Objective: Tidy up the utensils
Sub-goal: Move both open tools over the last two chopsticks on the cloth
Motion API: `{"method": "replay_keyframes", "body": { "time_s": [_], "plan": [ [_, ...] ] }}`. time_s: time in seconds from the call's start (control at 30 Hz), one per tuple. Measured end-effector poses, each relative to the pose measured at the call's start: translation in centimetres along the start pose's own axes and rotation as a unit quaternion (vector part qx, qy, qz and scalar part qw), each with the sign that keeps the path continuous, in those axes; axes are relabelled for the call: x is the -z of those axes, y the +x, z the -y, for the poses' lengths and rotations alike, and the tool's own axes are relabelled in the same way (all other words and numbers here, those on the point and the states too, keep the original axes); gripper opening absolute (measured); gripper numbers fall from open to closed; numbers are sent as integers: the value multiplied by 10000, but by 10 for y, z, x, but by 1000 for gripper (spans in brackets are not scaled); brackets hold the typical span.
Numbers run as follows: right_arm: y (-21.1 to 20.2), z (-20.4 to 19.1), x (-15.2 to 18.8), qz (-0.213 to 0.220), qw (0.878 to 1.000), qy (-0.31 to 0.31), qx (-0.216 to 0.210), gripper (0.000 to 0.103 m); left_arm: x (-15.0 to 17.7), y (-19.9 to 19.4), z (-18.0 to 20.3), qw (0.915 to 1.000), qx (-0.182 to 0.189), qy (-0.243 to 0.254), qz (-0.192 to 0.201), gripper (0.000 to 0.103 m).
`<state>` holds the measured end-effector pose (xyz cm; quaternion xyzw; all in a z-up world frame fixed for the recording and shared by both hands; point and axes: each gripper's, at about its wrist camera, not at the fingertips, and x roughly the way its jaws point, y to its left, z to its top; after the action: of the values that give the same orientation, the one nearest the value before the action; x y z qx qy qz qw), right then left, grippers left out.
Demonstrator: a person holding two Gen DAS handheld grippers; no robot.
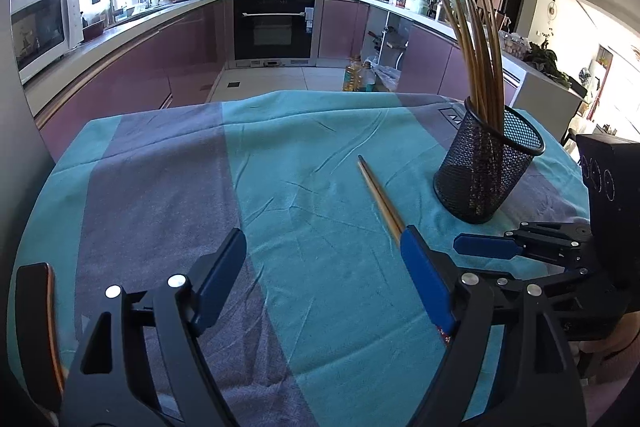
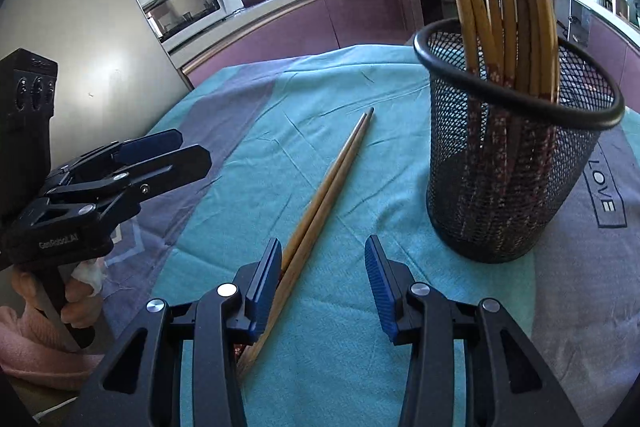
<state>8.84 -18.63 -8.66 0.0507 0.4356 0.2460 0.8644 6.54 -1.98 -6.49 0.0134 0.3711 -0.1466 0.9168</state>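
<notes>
From the left wrist camera, the left gripper [image 1: 324, 247] hangs with its blue-padded fingers spread wide apart over a teal and grey cloth [image 1: 168, 187], nothing between them. A pair of loose chopsticks [image 1: 378, 195] lies on the cloth, its long axis running from near right to far left, tips pointing away; the near end disappears behind the right-hand finger. Just right of it stands a black mesh holder [image 1: 486, 171] with more chopsticks [image 1: 476, 59] upright inside, leaning slightly left. The right gripper [image 1: 486, 247] shows at the right edge, fingers apart. Bare cloth stretches broadly to the left.

From the right wrist camera, the right gripper [image 2: 322, 283] is open, the loose chopsticks [image 2: 328, 183] passing beside its left finger and pointing far and slightly right. The mesh holder [image 2: 512, 163] stands near right, apart from them. "LOVE" [image 2: 602, 183] is printed on the cloth beside it; the left gripper [image 2: 160, 155], far left, carries the lettering "GenRobot.AI" [image 2: 58, 241].
</notes>
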Motion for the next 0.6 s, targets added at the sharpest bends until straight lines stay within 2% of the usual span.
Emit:
{"method": "replay_keyframes", "body": {
  "time_s": [0.6],
  "plan": [
    [9, -12, 1, -63, 9988, -225, 441, 38, 7, 4, 7, 9999, 68, 6, -93, 76]
  ]
}}
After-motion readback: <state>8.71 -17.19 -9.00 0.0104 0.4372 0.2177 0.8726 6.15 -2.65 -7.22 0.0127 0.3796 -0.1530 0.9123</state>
